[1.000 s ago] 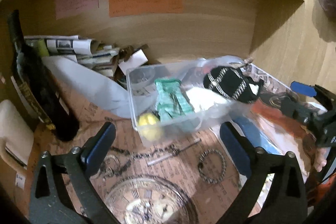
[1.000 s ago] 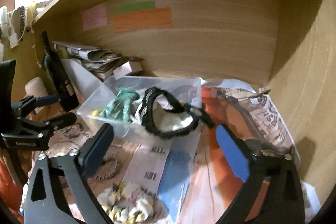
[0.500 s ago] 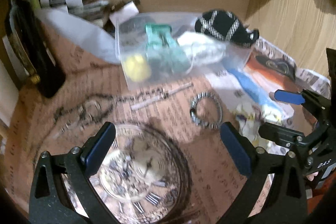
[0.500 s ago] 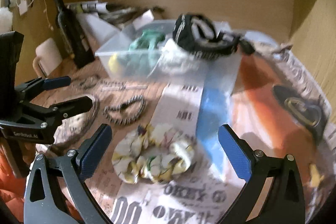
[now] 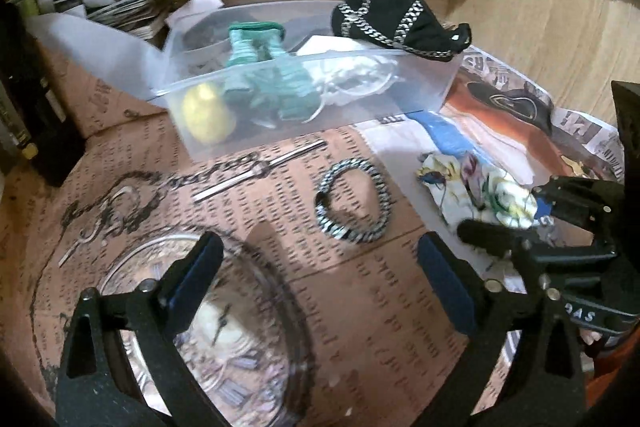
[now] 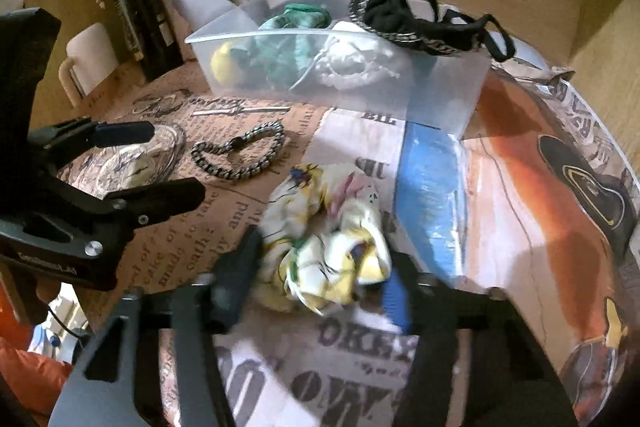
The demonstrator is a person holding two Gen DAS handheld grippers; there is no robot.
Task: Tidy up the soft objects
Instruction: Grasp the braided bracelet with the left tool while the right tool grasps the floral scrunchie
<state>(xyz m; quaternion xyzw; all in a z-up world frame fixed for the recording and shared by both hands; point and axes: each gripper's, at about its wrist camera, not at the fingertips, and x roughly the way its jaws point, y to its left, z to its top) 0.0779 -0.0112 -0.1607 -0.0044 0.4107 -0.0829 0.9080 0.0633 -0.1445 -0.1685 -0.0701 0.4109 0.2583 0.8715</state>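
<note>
Right wrist: floral scrunchie between the closing right claw (pads touching).

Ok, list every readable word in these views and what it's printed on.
"BIL": white newsprint sheet, beside the clear box.
"made to take", "and": brown printed paper.
"OKE", cut off: same sheet, nearer than the floral scrunchie.
Roman numerals, blurred: printed clock face.
Everything else: too small or blurred.

Right claw pads motion-blurred
</note>
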